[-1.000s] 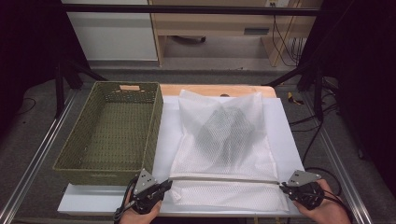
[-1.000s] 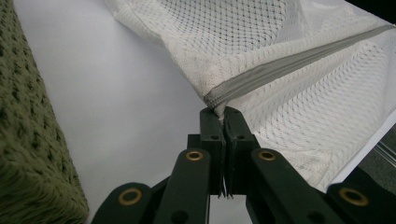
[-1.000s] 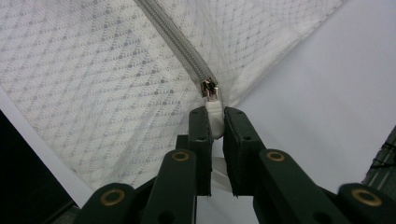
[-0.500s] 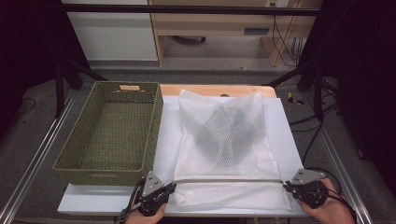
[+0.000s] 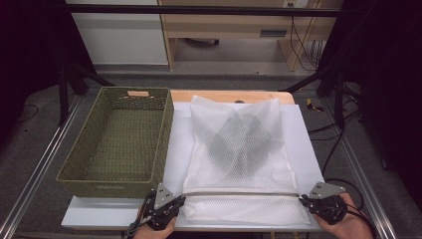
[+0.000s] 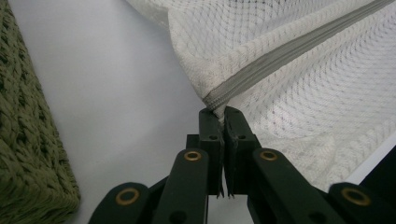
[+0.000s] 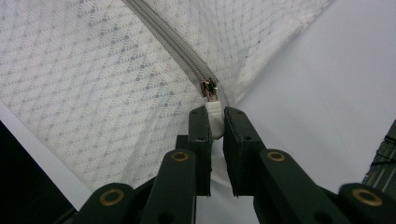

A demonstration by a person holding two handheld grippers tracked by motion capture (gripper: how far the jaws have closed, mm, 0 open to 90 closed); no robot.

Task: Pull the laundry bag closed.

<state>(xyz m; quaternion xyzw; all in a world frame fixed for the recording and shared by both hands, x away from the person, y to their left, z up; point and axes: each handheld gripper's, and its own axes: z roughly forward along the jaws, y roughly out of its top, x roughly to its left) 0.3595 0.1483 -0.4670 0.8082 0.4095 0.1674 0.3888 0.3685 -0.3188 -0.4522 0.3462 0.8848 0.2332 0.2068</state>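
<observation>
A white mesh laundry bag with a dark garment inside lies on the white board. Its grey zipper runs across the near end. My left gripper is shut on the bag's left zipper end. At the other end, my right gripper is shut on the white zipper pull, with the metal slider just beyond the jaws. In the left gripper view the mesh rises from the pinched corner.
An empty olive woven basket stands left of the bag, its wall close beside my left gripper. The wooden table edge shows behind the board. Metal rails run along both sides.
Both grippers have drawn a little toward the near edge with the bag's zipper end. The zipper line now lies straighter between them.
</observation>
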